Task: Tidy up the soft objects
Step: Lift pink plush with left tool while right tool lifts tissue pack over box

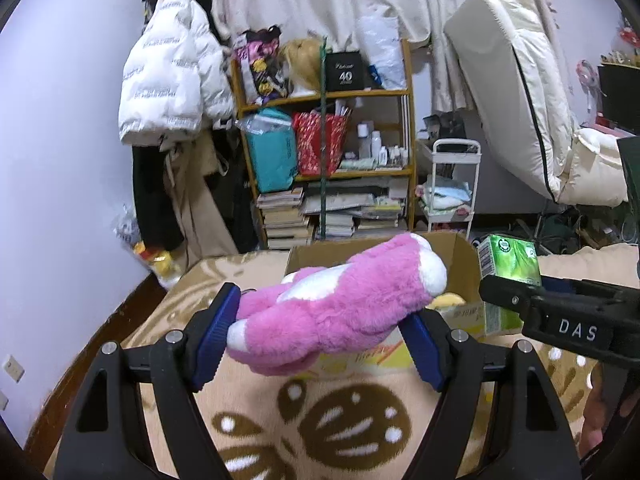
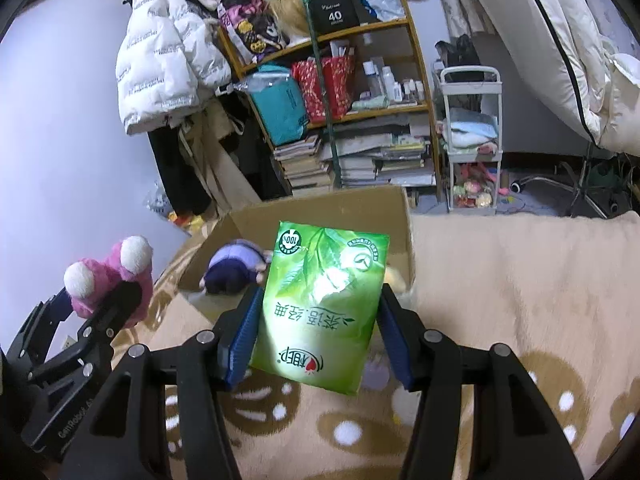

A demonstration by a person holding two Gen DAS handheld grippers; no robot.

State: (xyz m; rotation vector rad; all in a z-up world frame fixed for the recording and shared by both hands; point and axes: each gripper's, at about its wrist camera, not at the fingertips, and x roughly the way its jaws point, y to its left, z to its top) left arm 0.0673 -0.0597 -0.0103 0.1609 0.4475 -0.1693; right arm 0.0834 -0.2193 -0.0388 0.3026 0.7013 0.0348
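Leftmost, the left gripper [image 1: 320,336] is clamped on one pink-and-white plush toy [image 1: 340,304], lifted over the patterned blanket [image 1: 344,420]. Beside it, one open cardboard box [image 2: 320,210] holds one purple plush [image 2: 234,270]. Rightward, the right gripper [image 2: 316,340] grips one green tissue pack [image 2: 324,304] above the box.

The plush toy [image 1: 340,304] is showing pink fur with white patches. The tissue pack [image 2: 324,304] is displaying glossy green with a leaf print and a red-and-white logo. The cardboard box [image 2: 320,208] is presenting plain brown. A second soft toy [image 2: 234,266] inside it is showing purple above dark navy. The blanket [image 1: 344,424] is displaying beige with brown leaf shapes dotted white. The left gripper [image 1: 320,340] and right gripper [image 2: 316,344] are showing black frames with blue pads.
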